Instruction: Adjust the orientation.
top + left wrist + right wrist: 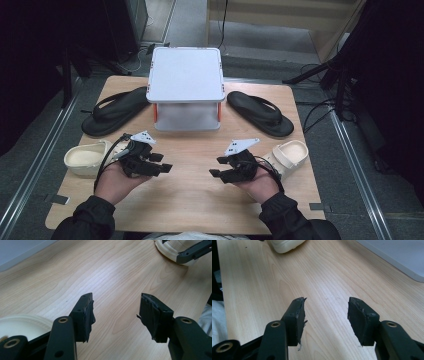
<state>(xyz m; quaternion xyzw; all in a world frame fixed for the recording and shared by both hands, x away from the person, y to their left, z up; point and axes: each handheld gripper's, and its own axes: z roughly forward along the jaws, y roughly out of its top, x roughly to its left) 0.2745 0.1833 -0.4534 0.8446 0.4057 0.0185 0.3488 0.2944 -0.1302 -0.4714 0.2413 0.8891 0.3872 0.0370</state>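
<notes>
Two black flip-flops lie on the wooden table (pixel 190 195), one at the back left (pixel 116 111) and one at the back right (pixel 261 113). A cream clog (pixel 86 158) rests at the left edge and another cream clog (pixel 289 156) at the right. My left gripper (pixel 162 163) hovers open over the table front, just right of the left clog (pixel 22 323). My right gripper (pixel 218 167) is open too, just left of the right clog. Both point inward at each other with bare wood between their jaws (pixel 116 312) (pixel 325 312).
A white two-level rack (pixel 186 87) with orange posts stands at the back centre between the flip-flops. Its edge shows in the right gripper view (pixel 402 257). Metal floor rails run along both sides of the table. Dark stands and cables sit beyond the back right.
</notes>
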